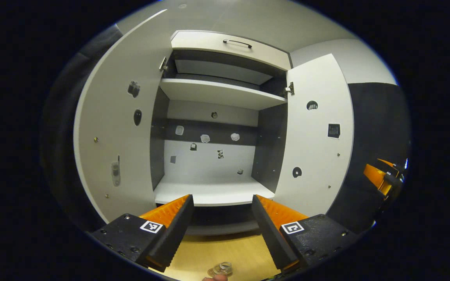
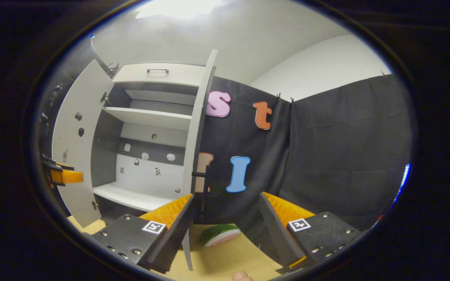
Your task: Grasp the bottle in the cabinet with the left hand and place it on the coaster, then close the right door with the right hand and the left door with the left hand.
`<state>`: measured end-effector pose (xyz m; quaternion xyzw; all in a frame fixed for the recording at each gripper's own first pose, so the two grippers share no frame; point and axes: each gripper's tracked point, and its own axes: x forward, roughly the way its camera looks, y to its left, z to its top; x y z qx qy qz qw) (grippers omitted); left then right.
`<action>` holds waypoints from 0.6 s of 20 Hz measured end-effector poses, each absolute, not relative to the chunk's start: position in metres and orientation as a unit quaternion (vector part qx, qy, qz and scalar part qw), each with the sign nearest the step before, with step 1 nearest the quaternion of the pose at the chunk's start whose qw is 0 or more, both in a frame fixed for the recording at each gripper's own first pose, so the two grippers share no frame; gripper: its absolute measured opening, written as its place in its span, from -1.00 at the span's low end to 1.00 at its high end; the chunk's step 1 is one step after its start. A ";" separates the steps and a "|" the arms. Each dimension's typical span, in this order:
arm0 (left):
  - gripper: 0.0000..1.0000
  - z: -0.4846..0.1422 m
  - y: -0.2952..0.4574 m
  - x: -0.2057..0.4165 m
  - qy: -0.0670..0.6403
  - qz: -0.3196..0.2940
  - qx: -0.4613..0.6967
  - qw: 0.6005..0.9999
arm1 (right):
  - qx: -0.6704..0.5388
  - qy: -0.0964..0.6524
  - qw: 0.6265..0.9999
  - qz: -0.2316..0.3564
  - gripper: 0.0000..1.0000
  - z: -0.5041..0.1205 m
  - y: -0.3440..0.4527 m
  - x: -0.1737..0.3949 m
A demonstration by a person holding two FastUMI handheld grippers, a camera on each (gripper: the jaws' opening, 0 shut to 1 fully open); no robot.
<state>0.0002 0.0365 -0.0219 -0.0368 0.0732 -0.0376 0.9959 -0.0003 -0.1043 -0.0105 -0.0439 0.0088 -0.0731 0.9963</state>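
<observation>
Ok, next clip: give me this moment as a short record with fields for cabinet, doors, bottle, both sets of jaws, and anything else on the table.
cabinet: lower shelf bare, upper shelf bare
left door: open
right door: open
bottle: clear bottle top on the wooden table, below the left gripper
left jaws: open, holding nothing
right jaws: right gripper open, holding nothing
other: watermelon slice on the table
</observation>
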 end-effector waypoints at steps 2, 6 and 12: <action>0.88 -0.002 0.044 -0.009 0.059 -0.024 -0.050 0.997 | -0.039 0.003 0.997 -0.070 0.97 -0.007 -0.108 0.011; 0.89 0.026 0.067 -0.030 0.033 0.010 -0.056 0.998 | -0.033 0.007 0.998 -0.055 0.90 -0.007 -0.106 0.040; 0.88 0.031 0.108 -0.060 0.023 0.080 -0.010 0.997 | -0.027 0.004 0.999 -0.029 0.94 -0.003 -0.092 0.064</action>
